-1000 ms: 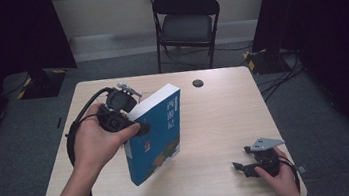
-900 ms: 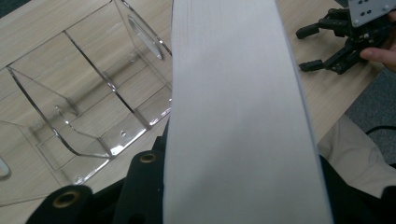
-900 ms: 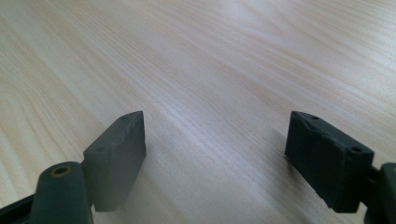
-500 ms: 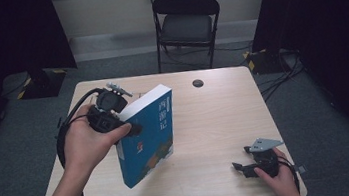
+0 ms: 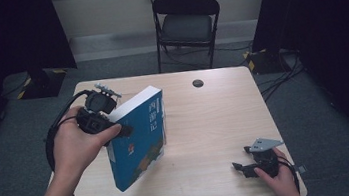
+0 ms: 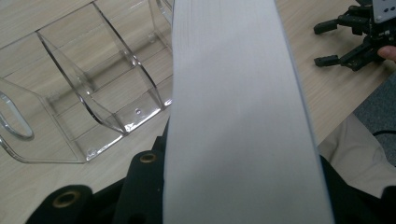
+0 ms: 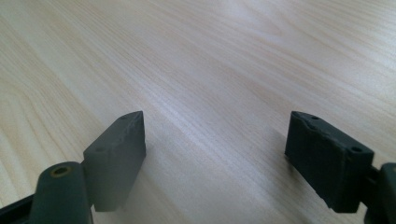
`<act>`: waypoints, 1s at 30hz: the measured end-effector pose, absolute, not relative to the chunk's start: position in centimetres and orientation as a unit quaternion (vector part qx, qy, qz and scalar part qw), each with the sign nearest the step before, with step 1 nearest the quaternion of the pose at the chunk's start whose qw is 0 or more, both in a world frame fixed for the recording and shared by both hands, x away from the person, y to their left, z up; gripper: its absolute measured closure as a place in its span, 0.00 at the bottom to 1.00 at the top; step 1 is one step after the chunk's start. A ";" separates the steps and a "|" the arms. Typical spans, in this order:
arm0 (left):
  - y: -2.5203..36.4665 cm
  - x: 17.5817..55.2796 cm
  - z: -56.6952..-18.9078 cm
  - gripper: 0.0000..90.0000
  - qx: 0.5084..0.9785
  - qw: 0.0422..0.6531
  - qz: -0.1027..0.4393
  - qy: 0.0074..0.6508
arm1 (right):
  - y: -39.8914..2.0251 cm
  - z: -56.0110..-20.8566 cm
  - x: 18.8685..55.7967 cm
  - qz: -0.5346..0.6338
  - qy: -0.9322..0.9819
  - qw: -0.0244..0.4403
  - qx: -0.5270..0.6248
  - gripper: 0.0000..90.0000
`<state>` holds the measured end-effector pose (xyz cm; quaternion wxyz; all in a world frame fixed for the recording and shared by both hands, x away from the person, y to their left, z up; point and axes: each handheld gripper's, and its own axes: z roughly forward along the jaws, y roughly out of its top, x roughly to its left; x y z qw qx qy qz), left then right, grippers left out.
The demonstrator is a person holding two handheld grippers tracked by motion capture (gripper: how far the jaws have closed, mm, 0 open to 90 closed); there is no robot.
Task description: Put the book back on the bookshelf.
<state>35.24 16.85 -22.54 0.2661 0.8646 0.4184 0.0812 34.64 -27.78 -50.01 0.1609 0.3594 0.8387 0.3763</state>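
The right gripper (image 5: pixel 251 165) is resting near the table's (image 5: pixel 216 123) front right corner, jaws standing wide with nothing between them. Farther in, the left gripper (image 5: pixel 115 128) is clamping the book (image 5: pixel 139 137) by its left edge, holding it tilted above the table's left half. Its long axis is running near to far. The cover is teal, the page block (image 6: pixel 238 116) white. Just beyond the book, a clear organizer (image 6: pixel 88 98) is waiting.

Recording studio or lab, black curtains (image 5: pixel 19 36), lone table (image 5: pixel 215 118), folding chair (image 5: pixel 186 23), floor cables (image 5: pixel 280 72), grey carpet (image 5: pixel 10 128)
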 end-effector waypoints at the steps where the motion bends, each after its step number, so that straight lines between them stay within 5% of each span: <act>1: 17.0 35.3 -22.5 0.70 0.864 0.263 0.082 0.420 | -27.8 -50.0 34.6 0.375 0.839 0.161 0.360 0.22; 30: 17.1 37.7 -23.1 0.70 0.846 0.257 0.086 0.459 | -27.8 -50.0 34.6 0.376 0.839 0.161 0.359 0.22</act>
